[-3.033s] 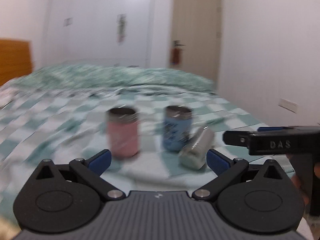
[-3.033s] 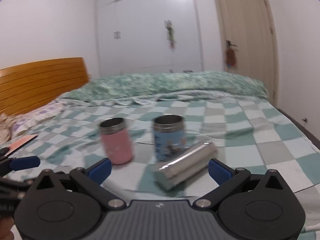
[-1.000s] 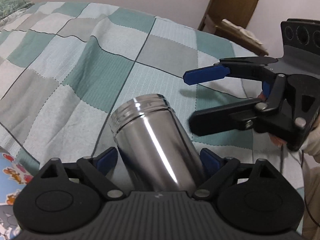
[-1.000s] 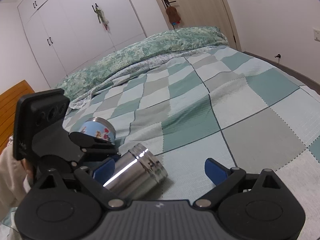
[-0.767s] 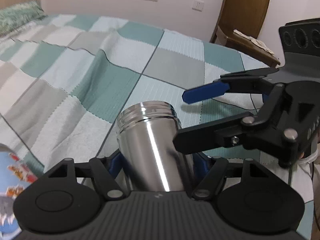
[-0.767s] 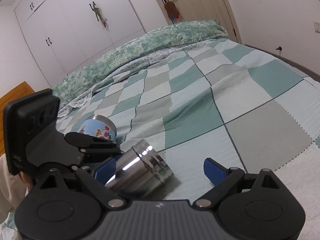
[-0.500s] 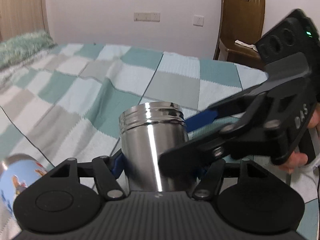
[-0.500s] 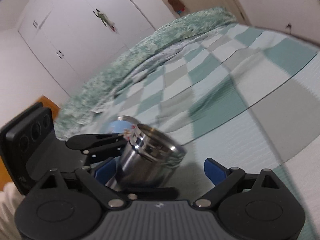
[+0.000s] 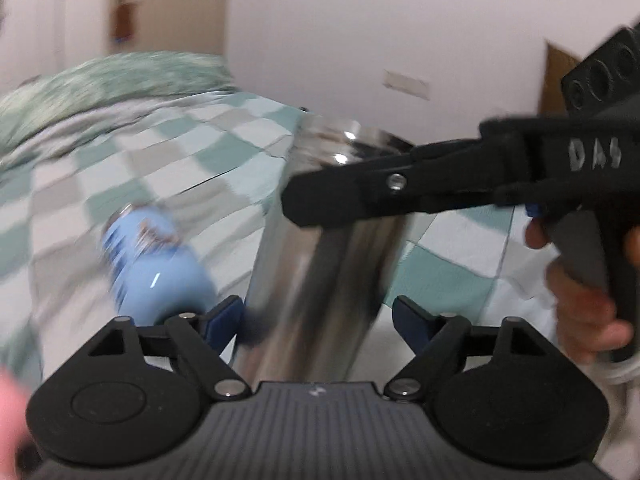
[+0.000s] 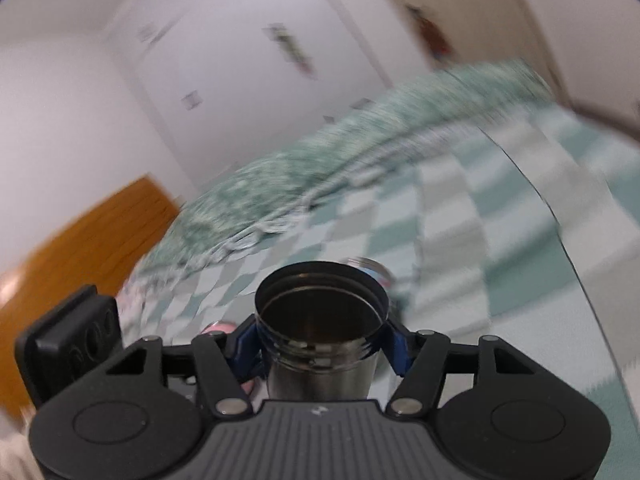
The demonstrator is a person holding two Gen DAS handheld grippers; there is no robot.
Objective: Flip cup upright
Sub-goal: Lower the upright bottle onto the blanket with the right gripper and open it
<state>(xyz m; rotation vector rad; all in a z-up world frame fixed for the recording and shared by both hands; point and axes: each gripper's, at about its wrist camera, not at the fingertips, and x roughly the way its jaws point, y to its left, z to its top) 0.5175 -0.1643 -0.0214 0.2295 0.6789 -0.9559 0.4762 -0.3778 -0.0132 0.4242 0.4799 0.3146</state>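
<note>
The steel cup (image 9: 320, 248) stands nearly upright between my left fingers, mouth up; it also shows in the right wrist view (image 10: 320, 336) with its open mouth toward the camera. My right gripper (image 10: 320, 346) is shut on the steel cup just below its rim. Seen from the left wrist view, one of the right gripper's fingers (image 9: 380, 192) crosses the cup's upper part. My left gripper (image 9: 316, 318) has its pads spread beside the cup's base; a gap shows on the right side.
A blue cartoon cup (image 9: 152, 256) stands left of the steel cup on the checked bedspread (image 9: 140, 168). A pink cup (image 10: 218, 327) peeks behind my right fingers. The wooden headboard (image 10: 80, 240) and a chair (image 9: 560, 76) are at the sides.
The steel cup went from lying on the bed to nearly upright. My right gripper closed on its rim end. My left gripper's pads have loosened from the cup's base. Both views swung.
</note>
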